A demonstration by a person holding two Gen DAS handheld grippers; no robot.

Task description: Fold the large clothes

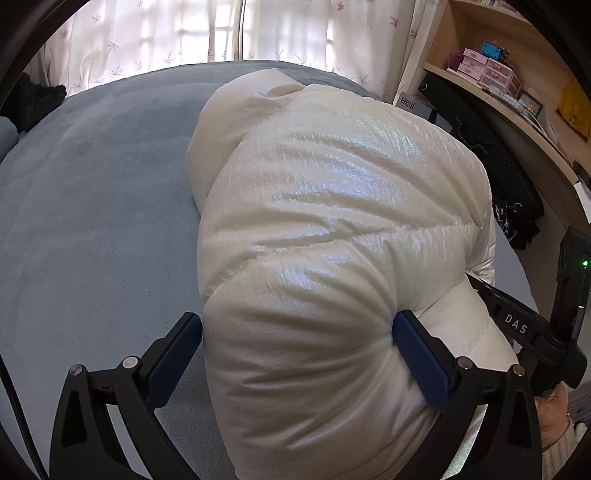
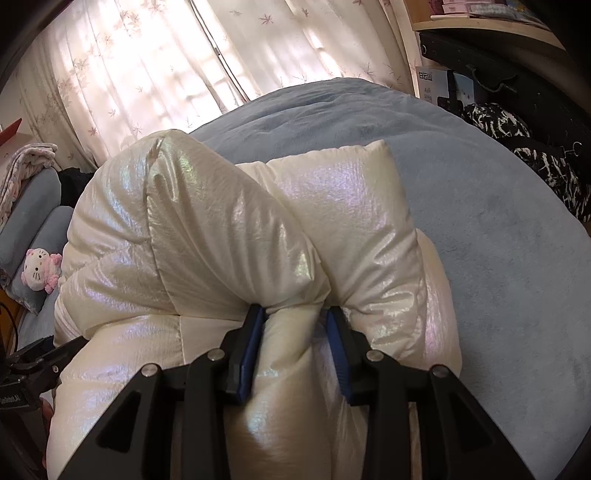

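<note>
A shiny cream-white puffer jacket (image 1: pixel 332 206) lies bundled on a blue-grey bed (image 1: pixel 96 206). My left gripper (image 1: pixel 299 328) has its blue-padded fingers pressed into a thick puffy fold of the jacket, held wide by the bulk. My right gripper (image 2: pixel 295 332) is shut on a narrower pinched fold of the same jacket (image 2: pixel 236 229), with puffy sections bulging up to either side. The right gripper also shows at the right edge of the left wrist view (image 1: pixel 517 325), beside the jacket.
White flowered curtains (image 1: pixel 207 29) hang behind the bed. A wooden shelf (image 1: pixel 517 92) with boxes and a black bag (image 1: pixel 509 173) stands to the right. Pillows and a Hello Kitty plush (image 2: pixel 38 269) lie at the left. The bed's blue cover (image 2: pixel 498 229) spreads right of the jacket.
</note>
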